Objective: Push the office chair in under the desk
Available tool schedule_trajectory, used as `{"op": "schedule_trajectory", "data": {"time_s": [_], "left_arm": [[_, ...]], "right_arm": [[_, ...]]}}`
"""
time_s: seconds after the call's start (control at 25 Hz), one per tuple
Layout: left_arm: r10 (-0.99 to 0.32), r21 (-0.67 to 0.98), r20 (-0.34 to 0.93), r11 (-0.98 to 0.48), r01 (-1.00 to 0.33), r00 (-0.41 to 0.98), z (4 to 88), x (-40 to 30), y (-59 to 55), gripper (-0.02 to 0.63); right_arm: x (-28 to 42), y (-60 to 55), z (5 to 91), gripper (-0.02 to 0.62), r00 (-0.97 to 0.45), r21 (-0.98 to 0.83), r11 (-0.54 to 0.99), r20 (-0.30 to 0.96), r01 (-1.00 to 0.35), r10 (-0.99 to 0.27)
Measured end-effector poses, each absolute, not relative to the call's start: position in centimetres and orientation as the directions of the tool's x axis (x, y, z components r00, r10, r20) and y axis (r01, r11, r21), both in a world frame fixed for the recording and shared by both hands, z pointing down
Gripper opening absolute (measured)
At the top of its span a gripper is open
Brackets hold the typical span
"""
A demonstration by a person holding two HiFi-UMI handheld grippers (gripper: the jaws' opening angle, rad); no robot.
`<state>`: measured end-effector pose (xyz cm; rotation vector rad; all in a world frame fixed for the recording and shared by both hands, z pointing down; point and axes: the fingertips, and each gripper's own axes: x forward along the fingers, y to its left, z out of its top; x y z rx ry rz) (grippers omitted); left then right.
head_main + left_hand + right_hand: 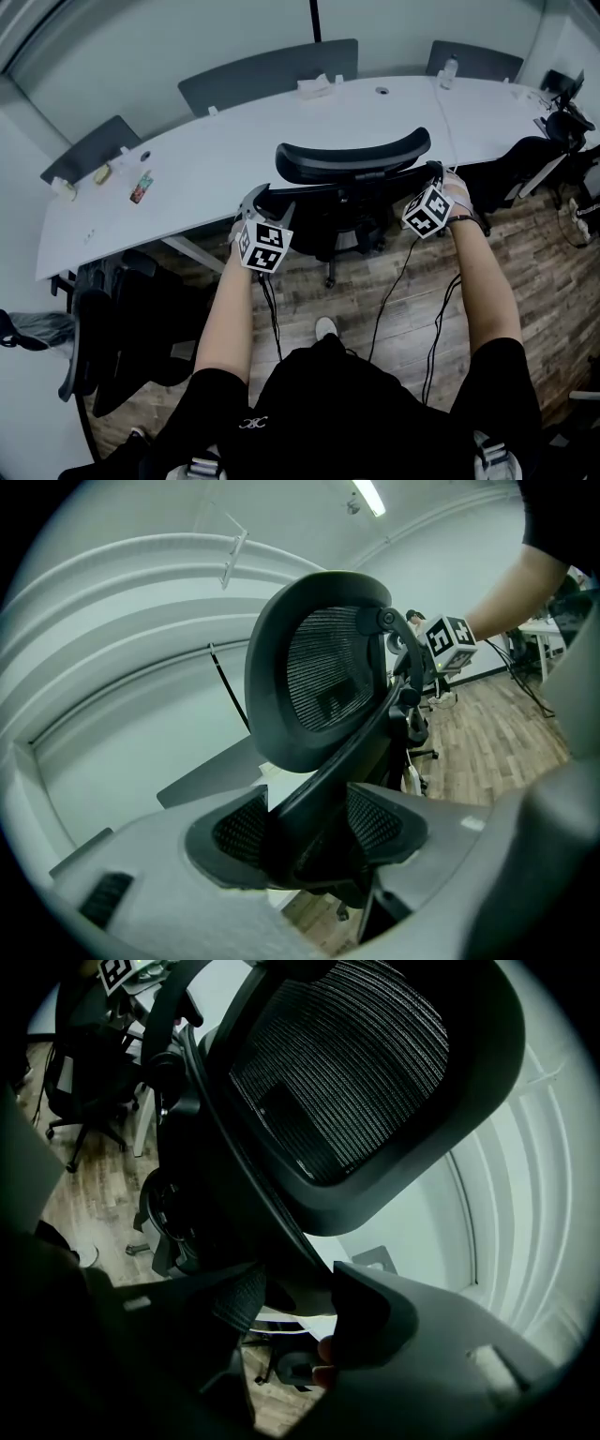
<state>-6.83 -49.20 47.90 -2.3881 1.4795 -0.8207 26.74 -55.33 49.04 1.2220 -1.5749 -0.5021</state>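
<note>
Your left forearm (225, 309) and right forearm (483, 281) reach out from the bottom of the head view to the office chair (352, 202). It stands in front of you with its back towards you, against the near edge of the long white desk (234, 159).

The left claw (309, 827) is clenched on the left edge of the chair's back frame, which fills the space between its mesh pads. The right claw (300, 1288) grasps the right edge of the same frame. The dark bar runs between its jaws and meets both, with a sliver of white desk showing below.

The headrest (353, 157) already overlaps the desk edge, so I judge the chair is nearly home. The wheeled base (330, 277) shows on the wooden floor (309, 300) on your side. The seat is hidden behind the back, so how far under it sits cannot be told. A last short push, then releasing both claws, looks like what remains.
</note>
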Motion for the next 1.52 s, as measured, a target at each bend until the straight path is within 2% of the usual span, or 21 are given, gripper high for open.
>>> {"op": "schedule_trajectory", "data": {"time_s": [1.16, 1.36, 1.44, 1.52], "left_arm": [[-0.873, -0.436, 0.321, -0.481, -0.760, 0.368, 47.5, -4.2, -52.7, 0.241], [-0.867, -0.342, 0.280, -0.492, -0.801, 0.413, 46.9, -4.1, -52.6, 0.241], [-0.866, -0.275, 0.268, -0.489, -0.828, 0.422, 46.1, -4.2, -52.2, 0.230], [-0.880, -0.245, 0.240, -0.465, -0.851, 0.411, 44.8, -4.5, -51.4, 0.164]], "right_arm": [[29.1, -60.7, 49.0, 0.228, 0.077, 0.798, 0.429, 0.504, -0.422, -0.861], [29.3, -60.0, 48.9, 0.233, 0.073, 0.795, 0.418, 0.496, -0.438, -0.865], [29.0, -59.1, 48.5, 0.241, 0.063, 0.796, 0.389, 0.467, -0.463, -0.882], [28.7, -57.8, 47.8, 0.228, 0.043, 0.792, 0.353, 0.429, -0.499, -0.902]]}}
